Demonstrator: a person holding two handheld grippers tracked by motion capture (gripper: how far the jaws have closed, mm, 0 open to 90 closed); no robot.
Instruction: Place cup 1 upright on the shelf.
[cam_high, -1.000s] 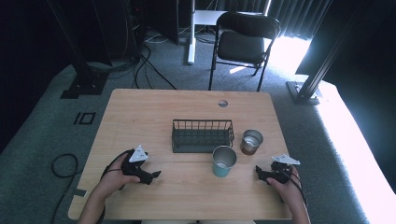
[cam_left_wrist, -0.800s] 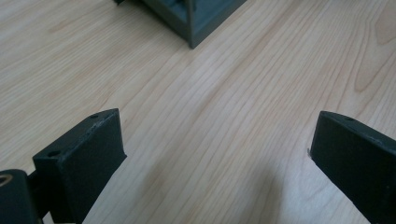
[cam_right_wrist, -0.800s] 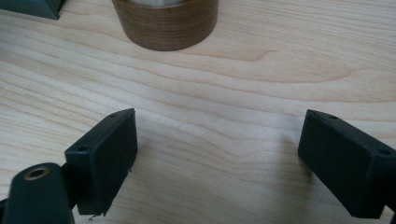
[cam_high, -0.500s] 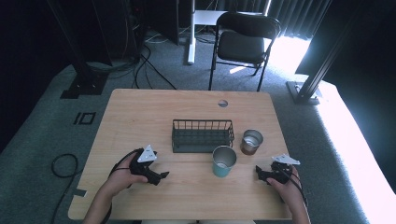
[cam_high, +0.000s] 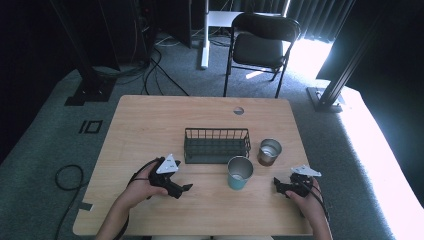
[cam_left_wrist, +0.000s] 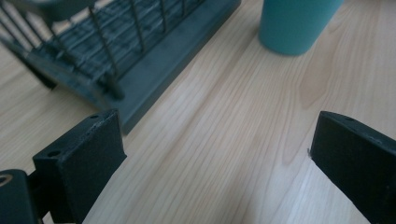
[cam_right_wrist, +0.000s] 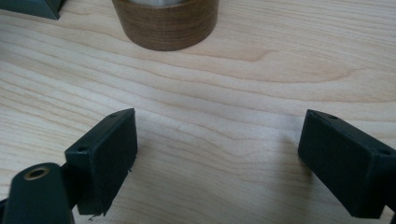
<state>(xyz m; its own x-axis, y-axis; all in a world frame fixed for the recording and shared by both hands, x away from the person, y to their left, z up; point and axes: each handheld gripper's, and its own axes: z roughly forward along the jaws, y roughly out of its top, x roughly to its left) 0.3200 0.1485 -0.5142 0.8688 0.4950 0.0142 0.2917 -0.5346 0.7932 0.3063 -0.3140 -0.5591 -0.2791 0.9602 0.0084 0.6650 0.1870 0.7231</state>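
Note:
A teal cup (cam_high: 240, 173) stands in front of a black wire basket (cam_high: 216, 145) at the middle of the wooden table (cam_high: 150, 120). A cup with a wood-grain sleeve (cam_high: 269, 152) stands to the right of the basket. My left gripper (cam_high: 185, 188) rests low over the table, left of the teal cup and pointing toward it. In the left gripper view it (cam_left_wrist: 215, 140) is open, with bare wood between its jaws; the basket (cam_left_wrist: 116, 51) and teal cup (cam_left_wrist: 299, 23) lie ahead. My right gripper (cam_high: 277, 184) is open (cam_right_wrist: 219, 135), and the wood-grain cup (cam_right_wrist: 166, 23) is just beyond it.
A round cable hole (cam_high: 238, 110) sits near the table's far edge. A black folding chair (cam_high: 260, 47) stands on the carpet behind the table, and a dark post base (cam_high: 327, 97) stands off the far right corner. Cables (cam_high: 67, 177) lie on the floor at the left.
My left gripper has slid to the right along the table, closer to the teal cup. The right gripper has stayed put.

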